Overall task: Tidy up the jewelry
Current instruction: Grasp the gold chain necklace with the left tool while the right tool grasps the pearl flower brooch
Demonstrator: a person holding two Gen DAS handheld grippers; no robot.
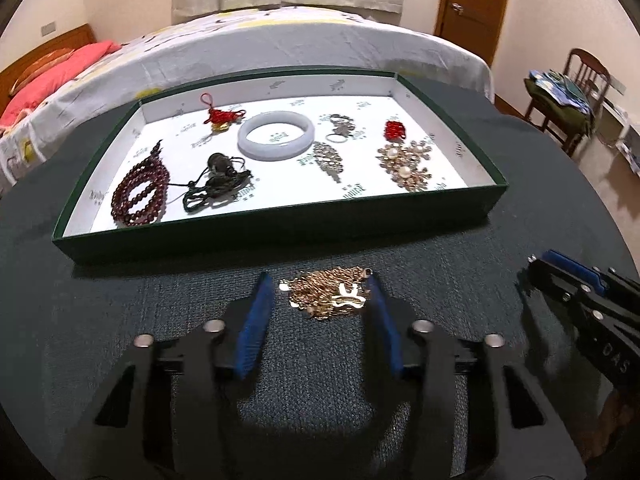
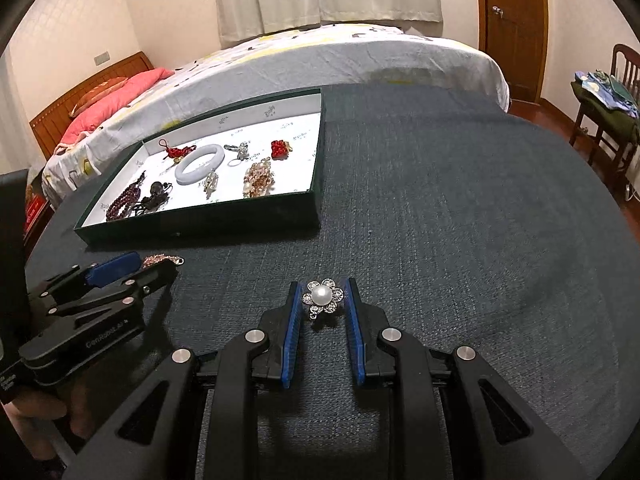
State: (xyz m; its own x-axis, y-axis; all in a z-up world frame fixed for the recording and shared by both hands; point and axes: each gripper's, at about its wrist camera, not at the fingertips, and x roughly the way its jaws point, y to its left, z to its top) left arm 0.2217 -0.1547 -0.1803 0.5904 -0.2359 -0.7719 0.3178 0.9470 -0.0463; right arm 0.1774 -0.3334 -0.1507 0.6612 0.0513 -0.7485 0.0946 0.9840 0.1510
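A heap of gold chain necklace (image 1: 326,294) lies on the dark cloth table, between the blue pads of my left gripper (image 1: 320,280). The right pad touches the chain; a small gap shows at the left pad, so the gripper is open around it. My right gripper (image 2: 323,282) is shut on a silver flower brooch with a pearl (image 2: 322,295), low over the cloth. The green tray (image 1: 280,236) behind holds a white bangle (image 1: 276,136), dark red beads (image 1: 138,196), a red knot charm (image 1: 218,114) and several brooches.
The right gripper (image 1: 540,264) appears at the right edge of the left wrist view; the left gripper (image 2: 150,264) and a hand show at lower left of the right wrist view. A bed (image 2: 320,60) stands behind the table, a chair (image 2: 616,100) to the right.
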